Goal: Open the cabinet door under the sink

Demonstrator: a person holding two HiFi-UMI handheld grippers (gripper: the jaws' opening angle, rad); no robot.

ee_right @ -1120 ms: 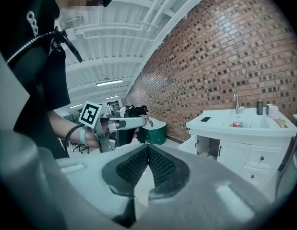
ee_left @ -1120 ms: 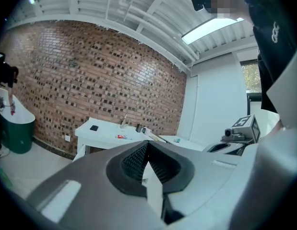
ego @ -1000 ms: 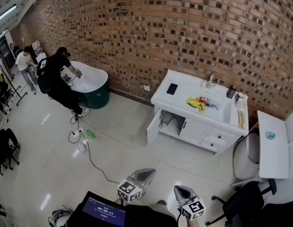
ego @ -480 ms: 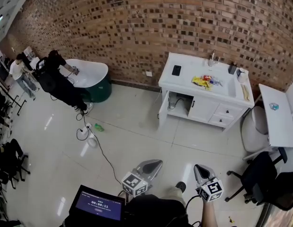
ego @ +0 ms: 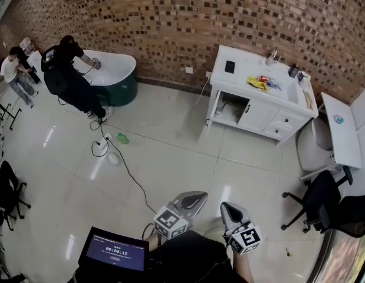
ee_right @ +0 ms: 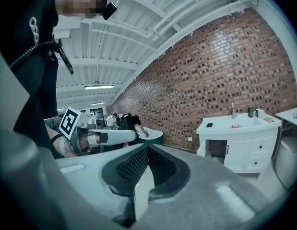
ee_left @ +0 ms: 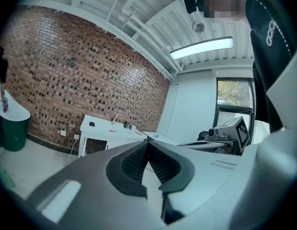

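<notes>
1. For the left gripper (ego: 201,196): jaws clenched, pads meeting tip to tip in the left gripper view, nothing between. For the right gripper (ego: 224,206): jaws likewise clenched on nothing.
2. Both carried low and close to the body, noses toward the far wall. Probably kept shut simply for carrying, with nothing in reach to grasp.
3. Task's thing, the sink cabinet (ego: 262,114), set against the brick wall (ego: 170,22), well apart from both grippers across open tiled floor (ego: 182,152). No contact possible from here, by this judgement.
4. On that unit: the left-hand cabinet door (ego: 212,111) already swung out, with pipework showing in the opening behind. Beside it a middle door (ego: 256,118) with a dark handle, shut, then drawers (ego: 282,130), shut. Unclear which leaf the task means.
5. On top: a dark phone (ego: 230,67), a yellow packet (ego: 257,82) and a faucet (ego: 273,56) at the back, likely left as everyday clutter.
6. Far left: a white tub (ego: 114,69) with a person in black (ego: 67,78) bent over it, and a cable (ego: 130,170) trailing across the floor.
7. Writing: a screen (ego: 114,253) at the bottom of the head view with a white timer, seemingly 00:00:12. Black-and-white squares on each marker cube (ego: 170,221), presumably for tracking. White lettering on a dark sleeve in the left gripper view, too bent to read. No brand legible.
</notes>
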